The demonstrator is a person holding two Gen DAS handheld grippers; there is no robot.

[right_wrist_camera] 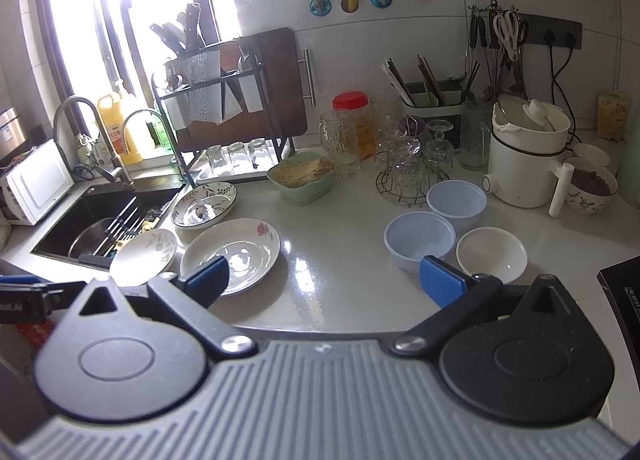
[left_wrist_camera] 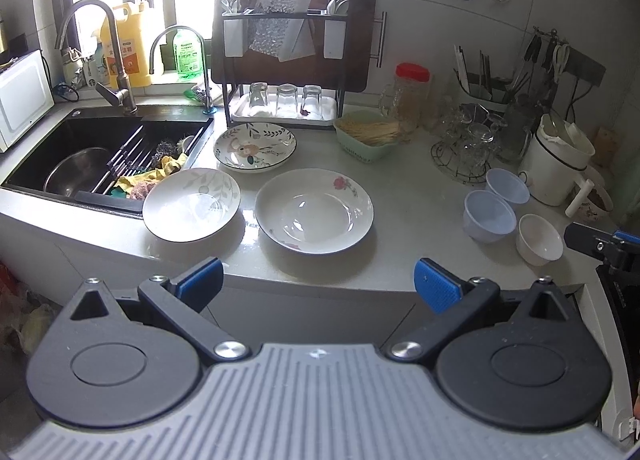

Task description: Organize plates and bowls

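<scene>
Ceramic all loose on pale worktop (left_wrist_camera: 400,196), nothing stacked yet. 3 plates at left near sink (left_wrist_camera: 80,148): leaf-print plate (left_wrist_camera: 191,204) overhanging the sink edge, rose plate (left_wrist_camera: 314,210) just beside it, blue-rimmed floral plate (left_wrist_camera: 255,147) behind both. 3 small bowls grouped at right: 2 pale blue bowls (right_wrist_camera: 419,241) (right_wrist_camera: 457,200) touching, white bowl (right_wrist_camera: 491,253) just beside them. Left tongs (left_wrist_camera: 318,284) spread wide, gripping nothing, hovering off the worktop front edge, facing the plates. Right tongs (right_wrist_camera: 323,279) likewise wide apart and empty, facing the gap between rose plate and bowls. Judged step: start of task, approach before first pick. Next move likely calls for lowering left tongs onto a plate rim, thin rim needing a firm pinch, then nesting plates into 1 stack; right side similarly nesting bowls. Risk: leaf-print plate tipping into sink if nudged.
</scene>
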